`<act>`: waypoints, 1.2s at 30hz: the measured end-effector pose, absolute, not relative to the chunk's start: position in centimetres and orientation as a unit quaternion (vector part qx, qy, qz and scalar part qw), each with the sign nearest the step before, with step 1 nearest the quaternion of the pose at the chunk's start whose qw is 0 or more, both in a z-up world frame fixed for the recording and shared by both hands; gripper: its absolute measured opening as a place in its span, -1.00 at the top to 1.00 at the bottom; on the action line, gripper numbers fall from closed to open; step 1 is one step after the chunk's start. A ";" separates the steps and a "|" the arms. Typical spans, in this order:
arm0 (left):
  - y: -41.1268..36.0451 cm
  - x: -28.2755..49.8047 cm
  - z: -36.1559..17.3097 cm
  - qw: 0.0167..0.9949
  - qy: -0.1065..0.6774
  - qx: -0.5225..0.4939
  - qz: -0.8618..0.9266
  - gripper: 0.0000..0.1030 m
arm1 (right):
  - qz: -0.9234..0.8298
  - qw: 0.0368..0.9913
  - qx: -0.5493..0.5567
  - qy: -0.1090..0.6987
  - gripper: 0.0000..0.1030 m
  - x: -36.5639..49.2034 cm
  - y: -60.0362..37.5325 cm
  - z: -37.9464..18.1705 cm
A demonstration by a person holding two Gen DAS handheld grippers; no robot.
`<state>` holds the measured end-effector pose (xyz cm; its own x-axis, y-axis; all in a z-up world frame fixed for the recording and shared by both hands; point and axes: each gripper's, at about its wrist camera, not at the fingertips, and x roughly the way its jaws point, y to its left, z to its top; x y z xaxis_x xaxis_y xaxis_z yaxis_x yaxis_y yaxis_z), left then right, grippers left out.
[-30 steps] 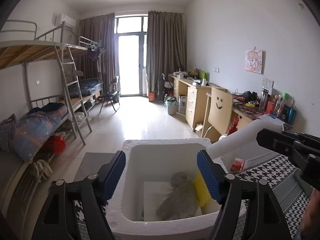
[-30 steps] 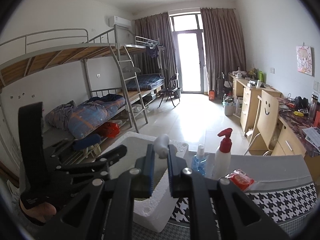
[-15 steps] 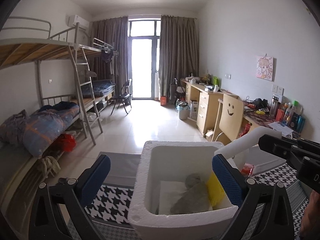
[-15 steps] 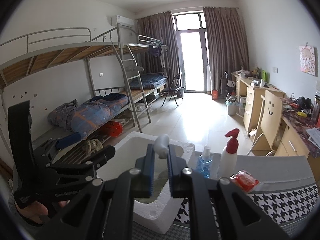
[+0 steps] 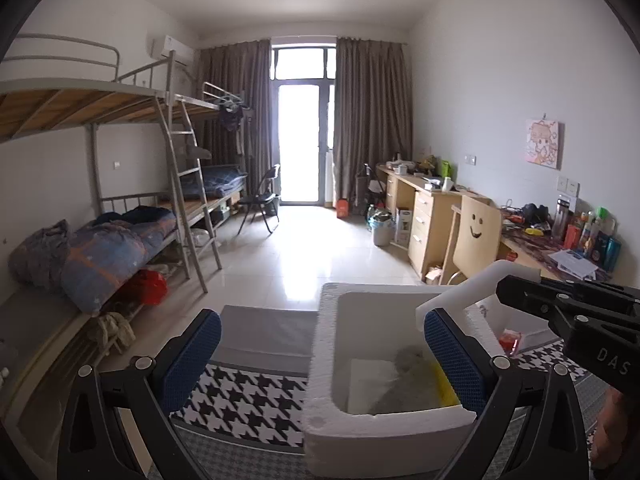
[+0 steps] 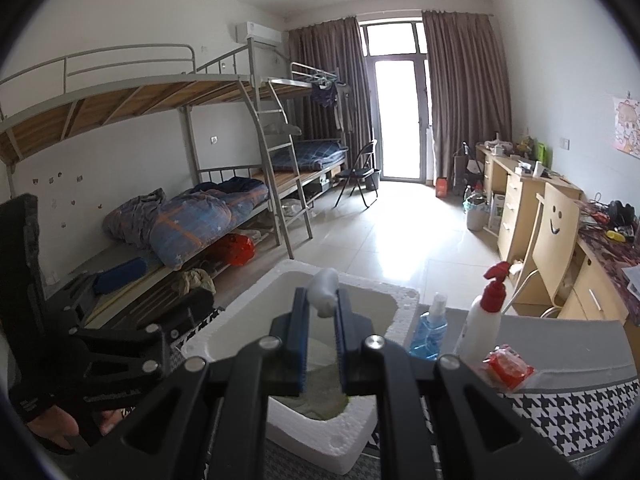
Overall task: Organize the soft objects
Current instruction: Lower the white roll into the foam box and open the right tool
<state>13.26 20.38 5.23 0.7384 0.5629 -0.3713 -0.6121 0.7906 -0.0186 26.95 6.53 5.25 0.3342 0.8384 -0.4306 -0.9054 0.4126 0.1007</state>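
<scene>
A white foam box stands on a houndstooth cloth; it also shows in the right wrist view. Inside lie a grey soft toy and a yellow soft item. My left gripper is open and empty, above the box's left wall. My right gripper is shut on a white foam piece and holds it over the box; the piece shows as a long white slab in the left wrist view.
A blue spray bottle, a white bottle with a red pump and a red packet stand right of the box. Bunk beds are at the left, desks and a chair at the right.
My left gripper has moved back and left, from straddling the box to over its left wall. The right gripper stays shut on the foam piece and has shifted slightly.
</scene>
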 end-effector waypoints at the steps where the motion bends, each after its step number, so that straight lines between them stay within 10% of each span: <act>1: 20.5 13.2 5.1 0.929 0.178 -0.071 0.317 -0.98 | 0.536 0.813 -0.079 0.214 0.71 27.0 6.8 5.2; 22: 22.3 11.0 4.2 0.920 0.178 -0.089 0.339 -0.98 | 0.540 0.798 -0.108 0.245 0.69 27.7 10.0 3.0; 28: 22.4 11.0 4.3 0.919 0.177 -0.092 0.340 -0.98 | 0.526 0.800 -0.111 0.268 -0.07 28.3 10.5 2.2; 36: 22.5 11.2 4.0 0.919 0.183 -0.093 0.338 -0.98 | 0.523 0.803 -0.107 0.265 -0.14 28.0 9.8 2.4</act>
